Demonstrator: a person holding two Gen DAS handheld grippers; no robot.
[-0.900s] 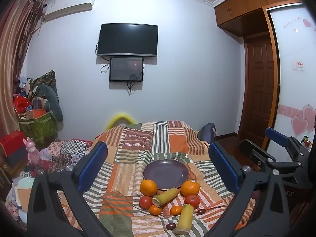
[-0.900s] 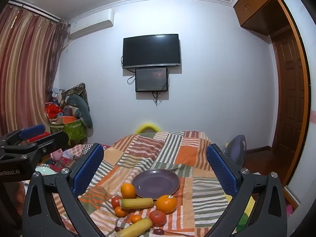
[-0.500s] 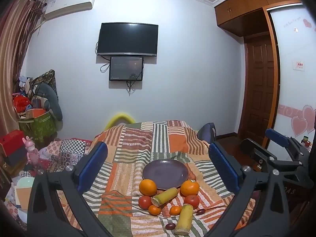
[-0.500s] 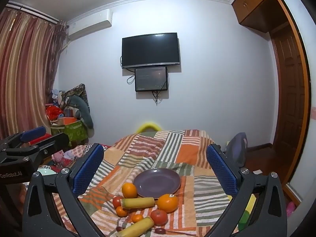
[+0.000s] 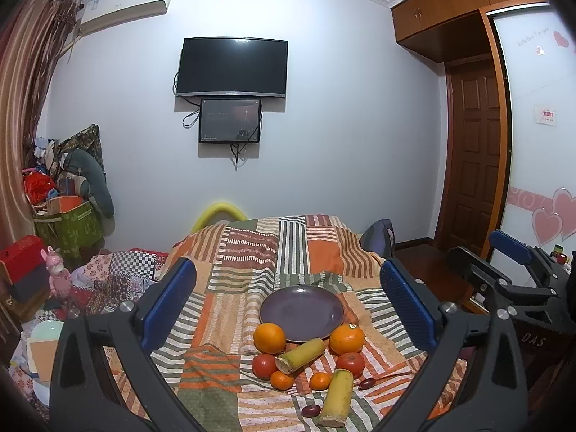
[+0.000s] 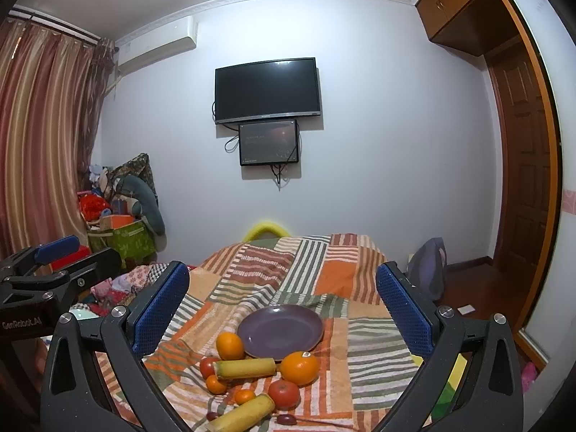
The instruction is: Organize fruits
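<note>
An empty purple plate lies on a striped patchwork cloth. In front of it lie two oranges, two red tomatoes, two small tangerines, two yellow-green cane pieces and two dark dates. My left gripper is open and empty, held above and short of the fruit. My right gripper is open and empty too, at about the same height. Each gripper shows at the edge of the other's view.
The cloth-covered table reaches back toward a wall with a TV. Piled bags and toys stand at the left. A wooden door and a dark bag are at the right.
Both grippers have drifted slightly; the fruit and plate sit a touch lower and nearer in the views. Nothing was picked up or moved.
</note>
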